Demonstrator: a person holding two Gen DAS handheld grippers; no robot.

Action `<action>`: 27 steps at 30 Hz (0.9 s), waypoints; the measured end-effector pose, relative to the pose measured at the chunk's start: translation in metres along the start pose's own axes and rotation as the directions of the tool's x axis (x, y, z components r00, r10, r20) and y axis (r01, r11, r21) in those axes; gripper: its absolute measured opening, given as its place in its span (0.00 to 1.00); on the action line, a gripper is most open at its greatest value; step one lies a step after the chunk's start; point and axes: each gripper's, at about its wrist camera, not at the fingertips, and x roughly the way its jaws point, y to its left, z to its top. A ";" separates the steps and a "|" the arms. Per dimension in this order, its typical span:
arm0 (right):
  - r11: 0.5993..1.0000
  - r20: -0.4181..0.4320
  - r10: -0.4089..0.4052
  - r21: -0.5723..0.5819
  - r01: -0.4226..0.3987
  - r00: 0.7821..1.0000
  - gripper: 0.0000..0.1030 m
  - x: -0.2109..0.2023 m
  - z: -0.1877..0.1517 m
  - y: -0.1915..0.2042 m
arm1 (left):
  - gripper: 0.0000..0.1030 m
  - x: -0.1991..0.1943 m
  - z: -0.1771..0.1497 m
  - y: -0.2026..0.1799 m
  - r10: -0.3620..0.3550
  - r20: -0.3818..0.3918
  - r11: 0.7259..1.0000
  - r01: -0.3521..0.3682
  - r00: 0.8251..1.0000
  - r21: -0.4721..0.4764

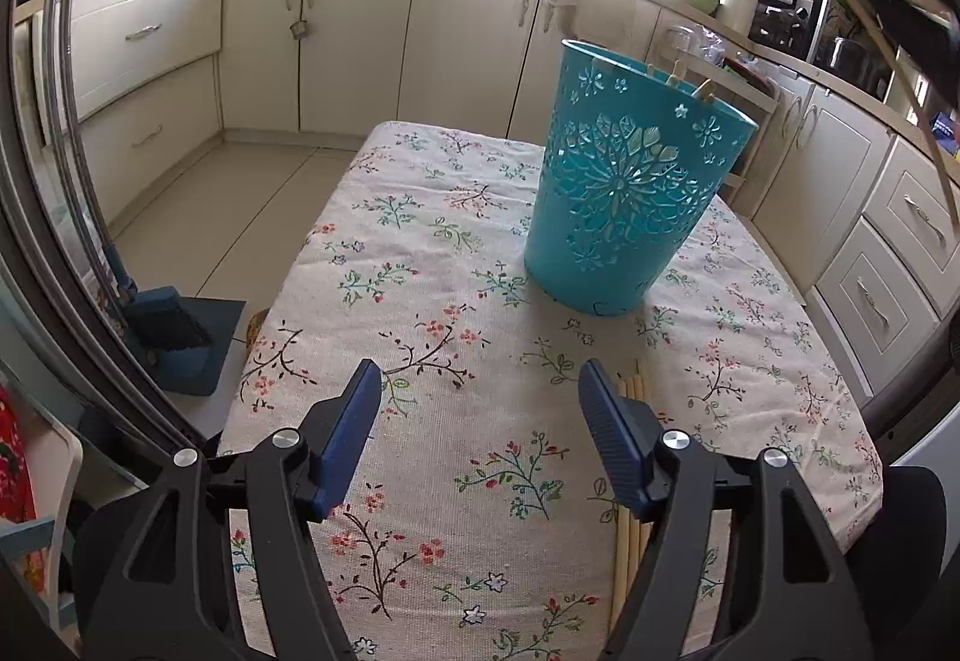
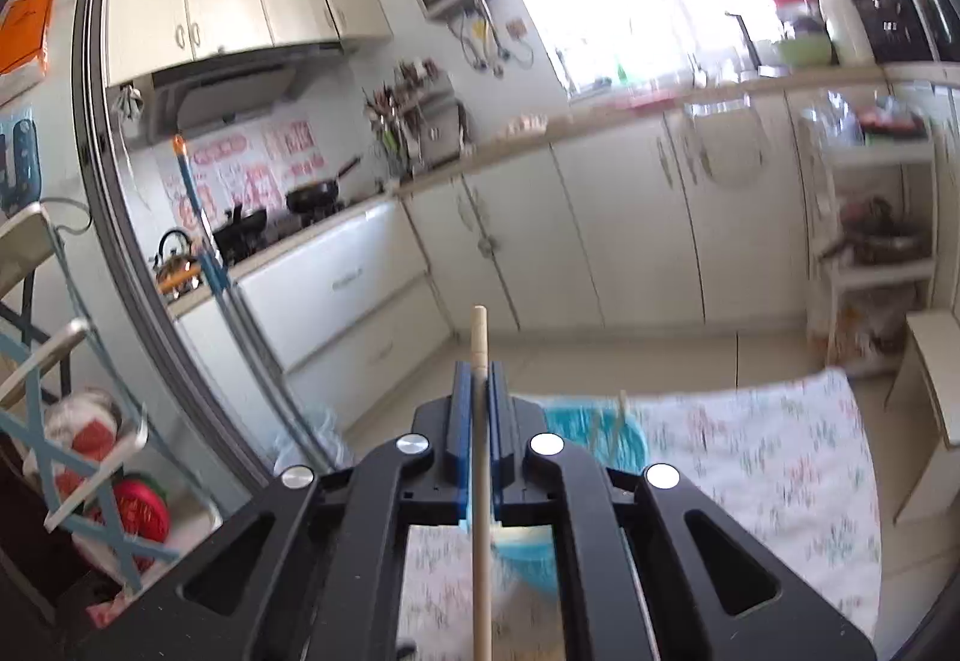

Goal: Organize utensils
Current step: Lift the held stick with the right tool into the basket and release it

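Right gripper [image 2: 478, 379] is clamped on one chopstick [image 2: 480, 481] above the teal bin [image 1: 630, 193] — next, drop it in. Left gripper [image 1: 480, 379], fingers apart, hangs beside the chopsticks on the surface [image 1: 629, 553].

Your desk [image 1: 432, 265] is covered by a pale cloth printed with small flowers and twigs. On it stands a teal perforated bin [image 1: 624, 193], upright, toward the far right side. Nearer you, a bundle of pale wooden chopsticks [image 1: 630, 547] lies flat on the cloth, running lengthwise, well apart from the bin.
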 end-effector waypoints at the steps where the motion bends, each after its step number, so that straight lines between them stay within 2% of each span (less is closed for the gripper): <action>1: 1.000 0.029 -0.011 -0.008 0.011 1.000 0.06 0.008 0.007 0.001 | 0.63 0.001 -0.001 0.001 0.001 -0.003 1.000 -0.001 1.000 -0.004; 6: 0.995 0.154 -0.100 0.021 0.098 0.983 0.06 0.048 0.030 -0.002 | 0.64 0.004 -0.001 0.005 0.004 -0.004 1.000 -0.004 1.000 -0.020; 8: 0.989 0.173 -0.148 0.031 0.144 0.974 0.06 0.061 0.030 -0.007 | 0.64 0.005 -0.002 0.008 0.004 -0.003 1.000 -0.004 1.000 -0.027; 12: 0.974 0.144 -0.227 0.065 0.219 0.963 0.06 0.092 0.015 -0.027 | 0.65 0.006 -0.002 0.010 0.003 -0.005 0.999 -0.003 1.000 -0.036; 15: 0.968 0.107 -0.250 0.062 0.245 0.962 0.07 0.103 -0.002 -0.036 | 0.65 0.008 -0.002 0.011 -0.001 -0.011 0.999 0.001 1.000 -0.041; 22: 0.972 0.056 -0.228 -0.047 0.230 0.972 0.07 0.088 -0.012 -0.021 | 0.66 0.006 -0.002 0.009 -0.003 -0.009 0.999 0.003 1.000 -0.038; 23: 0.972 0.051 -0.225 -0.060 0.228 0.973 0.08 0.084 -0.014 -0.019 | 0.66 0.004 -0.001 0.008 -0.002 -0.006 0.999 0.002 1.000 -0.037; 24: 0.973 0.048 -0.218 -0.069 0.221 0.975 0.14 0.075 -0.017 -0.016 | 0.67 0.003 -0.001 0.008 -0.002 -0.004 0.999 0.002 1.000 -0.037; 27: 0.974 0.044 -0.212 -0.073 0.215 0.976 0.19 0.050 -0.025 -0.012 | 0.68 -0.003 -0.001 0.008 0.003 0.004 0.999 -0.003 1.000 -0.036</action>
